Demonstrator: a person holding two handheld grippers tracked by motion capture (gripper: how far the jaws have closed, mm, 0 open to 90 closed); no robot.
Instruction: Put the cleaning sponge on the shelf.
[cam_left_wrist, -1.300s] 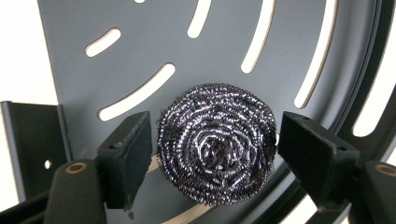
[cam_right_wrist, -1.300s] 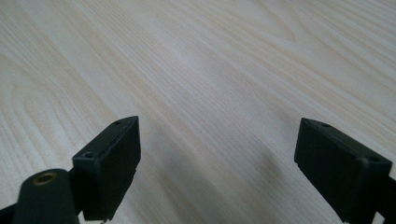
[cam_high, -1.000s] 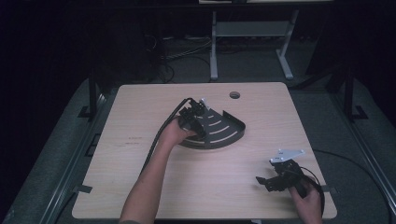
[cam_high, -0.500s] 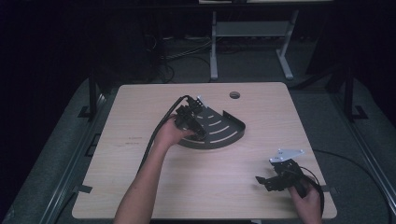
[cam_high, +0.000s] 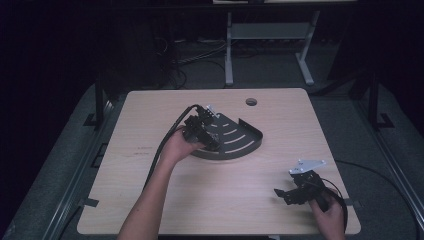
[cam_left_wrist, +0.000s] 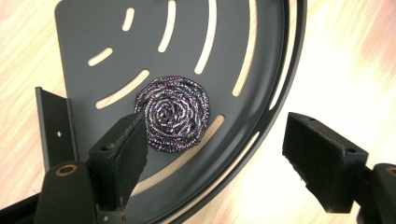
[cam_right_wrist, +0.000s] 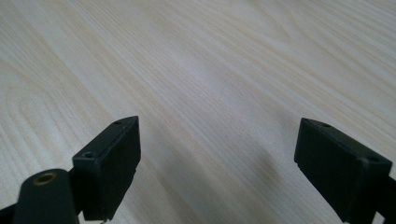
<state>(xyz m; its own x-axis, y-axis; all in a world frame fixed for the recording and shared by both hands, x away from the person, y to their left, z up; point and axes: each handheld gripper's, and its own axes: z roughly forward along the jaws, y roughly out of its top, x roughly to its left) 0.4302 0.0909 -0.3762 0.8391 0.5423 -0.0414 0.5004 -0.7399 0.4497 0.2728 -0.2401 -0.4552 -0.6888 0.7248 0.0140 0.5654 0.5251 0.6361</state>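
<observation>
A dark grey quarter-round slotted tray lies near the table's middle. On its floor rests a coiled metal scourer, seen in the left gripper view on the tray. My left gripper hovers over the tray's left part, open, its left pad just beside the scourer without closing on it. My right gripper rests low near the table's front right corner, open, with bare wood between its jaws.
The wooden table has a round cable hole at the back. A black cable trails from the left gripper along the forearm. A metal stand stands on the floor behind the table.
The left gripper has shifted slightly over the tray's left part. The right gripper has stayed in place.
</observation>
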